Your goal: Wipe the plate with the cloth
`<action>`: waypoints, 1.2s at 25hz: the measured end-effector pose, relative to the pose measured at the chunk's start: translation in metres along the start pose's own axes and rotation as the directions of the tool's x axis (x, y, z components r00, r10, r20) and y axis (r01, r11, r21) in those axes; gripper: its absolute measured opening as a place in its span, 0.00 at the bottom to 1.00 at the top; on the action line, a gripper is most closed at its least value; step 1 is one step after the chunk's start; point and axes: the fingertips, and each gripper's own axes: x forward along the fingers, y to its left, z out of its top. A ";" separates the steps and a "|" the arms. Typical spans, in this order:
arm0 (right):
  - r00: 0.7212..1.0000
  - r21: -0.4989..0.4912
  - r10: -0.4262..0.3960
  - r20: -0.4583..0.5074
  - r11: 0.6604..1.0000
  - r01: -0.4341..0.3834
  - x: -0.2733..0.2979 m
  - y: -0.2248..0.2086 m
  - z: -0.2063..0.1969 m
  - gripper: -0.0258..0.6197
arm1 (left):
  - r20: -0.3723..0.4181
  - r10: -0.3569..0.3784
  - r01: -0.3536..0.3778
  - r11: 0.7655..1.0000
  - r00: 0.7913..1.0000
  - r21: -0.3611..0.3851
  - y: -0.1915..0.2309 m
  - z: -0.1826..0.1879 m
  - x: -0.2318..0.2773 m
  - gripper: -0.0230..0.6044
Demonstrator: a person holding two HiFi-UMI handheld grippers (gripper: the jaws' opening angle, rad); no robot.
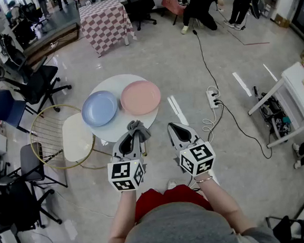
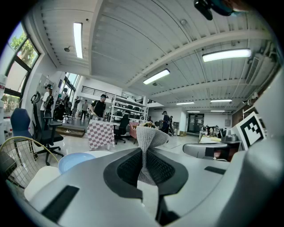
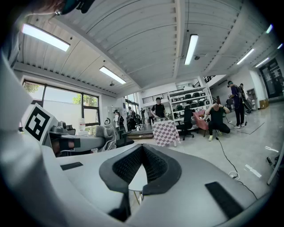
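- Head view: pink plate (image 1: 141, 97) and blue plate (image 1: 100, 108) side by side on the round surface (image 1: 112, 85)
- Left gripper view: left gripper (image 2: 143, 150) fingers clamp the grey cloth (image 2: 150, 138)
- Right gripper view: right gripper (image 3: 141, 148) fingers closed on nothing

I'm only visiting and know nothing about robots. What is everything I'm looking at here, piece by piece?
Round table: one, white, middle of the floor.
Blue plate: one, on the table's left half.
Pink plate: one, on the table's right half, beside the blue one.
Cloth: one, grey, pinched in the left claw.
Wire rack: one, gold, round, left of the table.
Cream pad: one, on the rack.
Checked tablecloth: one, red and white, far side.
Office chairs: several, black and blue, at left.
Power strip: one, white, on the floor right of the table.
Left claw: grey, shut on the cloth.
Right claw: grey, shut, holding nothing.
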 end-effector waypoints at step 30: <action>0.998 0.144 0.068 -0.003 0.987 -0.067 -0.011 -0.076 -0.008 0.09 | -0.032 0.100 -0.098 0.994 0.995 0.057 -0.030 0.006 0.044 0.09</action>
